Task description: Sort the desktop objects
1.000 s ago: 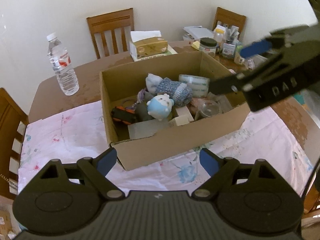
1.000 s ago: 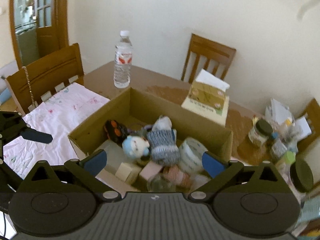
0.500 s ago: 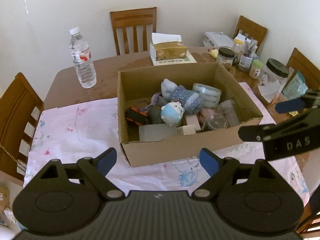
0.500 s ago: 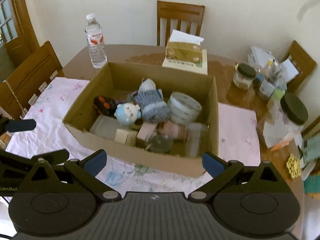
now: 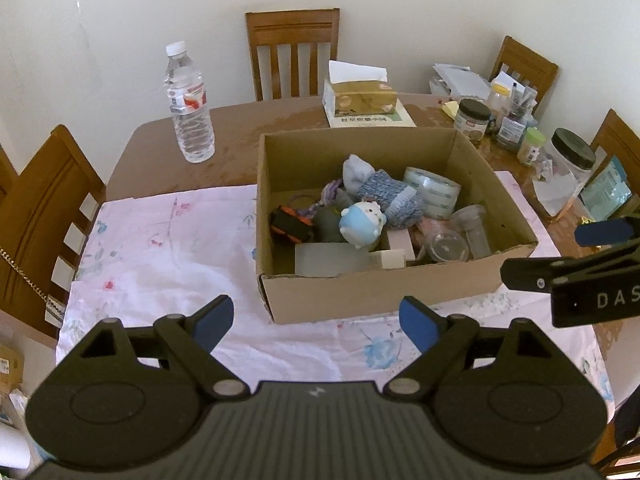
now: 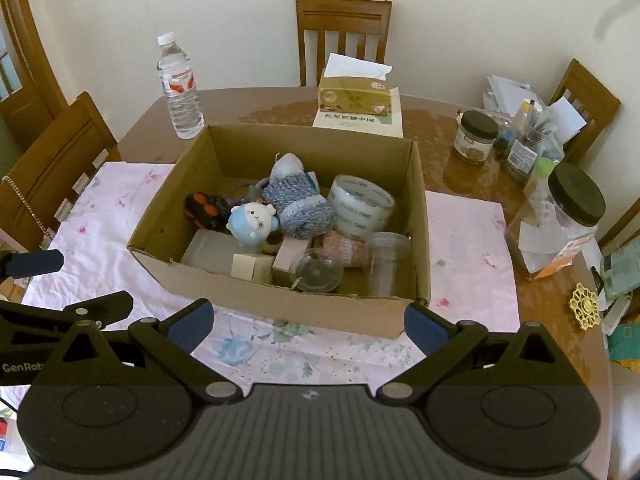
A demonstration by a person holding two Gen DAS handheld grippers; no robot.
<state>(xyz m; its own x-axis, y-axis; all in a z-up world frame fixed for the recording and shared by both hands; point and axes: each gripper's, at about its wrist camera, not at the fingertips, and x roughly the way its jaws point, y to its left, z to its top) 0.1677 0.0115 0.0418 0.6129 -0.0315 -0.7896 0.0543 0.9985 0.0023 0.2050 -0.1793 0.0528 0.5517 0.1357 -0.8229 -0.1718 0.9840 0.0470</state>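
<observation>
The left gripper point(image 5: 316, 318) hangs with its 2 blue-padded jaws spread wide, holding nothing, above the pink floral cloth point(image 5: 160, 248) just in front of the open brown cardboard box point(image 5: 360, 296). The right gripper point(image 6: 306, 326) is equally wide and empty. Inside the box lie a blue-and-white plush toy point(image 6: 253, 222), a clear tape roll point(image 6: 360, 206) and a knitted grey-blue sock point(image 6: 298, 200).

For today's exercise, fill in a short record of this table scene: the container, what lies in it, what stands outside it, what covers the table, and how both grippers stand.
Container: cardboard box, top open
Inside: blue plush toy, knitted sock, tape roll, clear cup
Outside: water bottle, tissue box
Table cover: floral cloth under the box
Left gripper: jaws open, nothing between them
Right gripper: jaws open, nothing between them
</observation>
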